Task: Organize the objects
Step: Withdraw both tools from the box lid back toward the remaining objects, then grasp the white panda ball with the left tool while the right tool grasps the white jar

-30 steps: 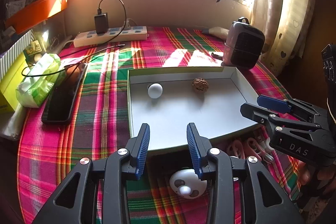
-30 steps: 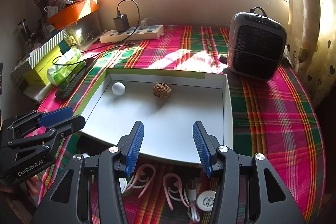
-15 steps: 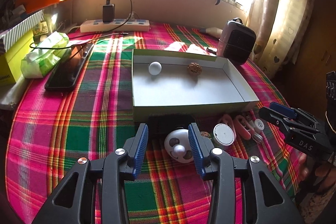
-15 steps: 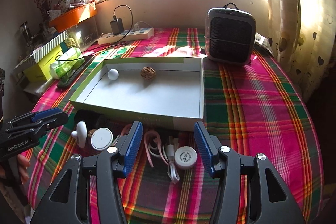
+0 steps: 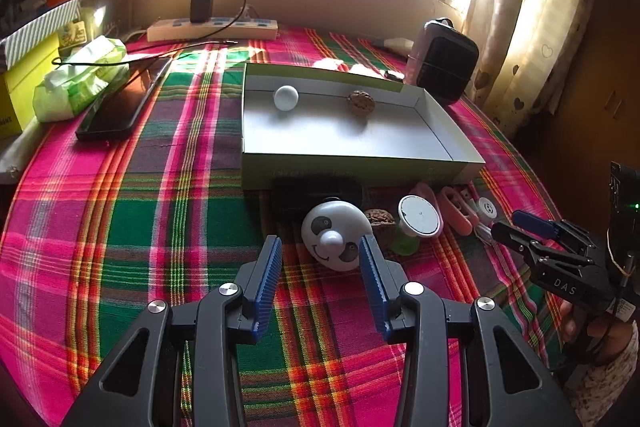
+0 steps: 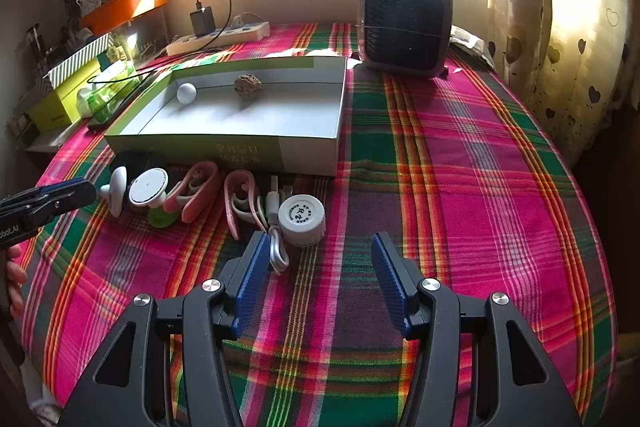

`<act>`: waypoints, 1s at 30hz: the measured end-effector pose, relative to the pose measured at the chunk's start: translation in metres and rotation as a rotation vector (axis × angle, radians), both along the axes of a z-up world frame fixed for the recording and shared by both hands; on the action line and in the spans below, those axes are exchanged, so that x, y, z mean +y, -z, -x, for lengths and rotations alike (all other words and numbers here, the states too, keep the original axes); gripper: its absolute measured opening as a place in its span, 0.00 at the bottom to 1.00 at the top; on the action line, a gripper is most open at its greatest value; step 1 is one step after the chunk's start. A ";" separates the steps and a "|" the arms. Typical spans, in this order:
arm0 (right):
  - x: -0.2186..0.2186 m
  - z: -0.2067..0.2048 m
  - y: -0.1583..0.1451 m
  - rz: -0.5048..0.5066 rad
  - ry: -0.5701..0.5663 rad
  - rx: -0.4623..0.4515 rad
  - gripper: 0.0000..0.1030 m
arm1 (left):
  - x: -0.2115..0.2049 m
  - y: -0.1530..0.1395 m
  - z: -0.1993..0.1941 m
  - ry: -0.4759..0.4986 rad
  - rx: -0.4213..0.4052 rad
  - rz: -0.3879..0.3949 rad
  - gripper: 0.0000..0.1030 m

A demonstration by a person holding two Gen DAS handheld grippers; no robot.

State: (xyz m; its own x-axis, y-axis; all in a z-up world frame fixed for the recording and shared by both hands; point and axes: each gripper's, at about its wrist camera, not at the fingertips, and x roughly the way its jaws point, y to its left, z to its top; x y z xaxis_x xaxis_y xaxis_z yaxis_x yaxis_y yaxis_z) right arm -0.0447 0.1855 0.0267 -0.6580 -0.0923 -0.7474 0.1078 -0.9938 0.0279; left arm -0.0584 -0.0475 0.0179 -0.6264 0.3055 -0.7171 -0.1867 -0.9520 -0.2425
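A shallow box [image 5: 360,163] [image 6: 304,151] holds a white ball [image 5: 285,98] [image 6: 186,93] and a walnut [image 5: 361,102] [image 6: 248,83]. In front of it lie a white panda toy [image 5: 334,235] [image 6: 117,189], a white round disc [image 5: 420,215] [image 6: 149,187], a second walnut [image 5: 380,217], pink clips [image 5: 454,207] [image 6: 196,189], a white cable [image 6: 276,227] and a white cap [image 6: 301,215]. My left gripper [image 5: 320,259] is open, just short of the panda toy. My right gripper [image 6: 320,267] is open and empty, just in front of the cap.
A small black heater [image 6: 406,27] [image 5: 442,61] stands behind the box on the right. A power strip with charger [image 5: 212,27], a phone [image 5: 120,103], a tissue pack [image 5: 80,83] and yellow boxes [image 5: 24,83] sit at the back left. Curtains [image 6: 560,27] hang on the right.
Both grippers have drawn back from over the box towards the table's near side and lowered. The small objects in front of the box have come into view. Both stay open.
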 end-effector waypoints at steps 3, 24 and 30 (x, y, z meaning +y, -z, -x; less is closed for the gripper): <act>0.005 0.002 -0.001 0.014 0.012 0.004 0.52 | 0.000 0.002 -0.001 -0.004 -0.007 -0.005 0.37; 0.016 0.029 0.007 -0.019 0.042 -0.054 0.52 | 0.013 0.008 0.007 0.039 -0.032 -0.014 0.38; 0.016 0.033 0.008 -0.015 0.030 -0.059 0.52 | 0.018 0.011 0.014 0.050 -0.046 0.000 0.41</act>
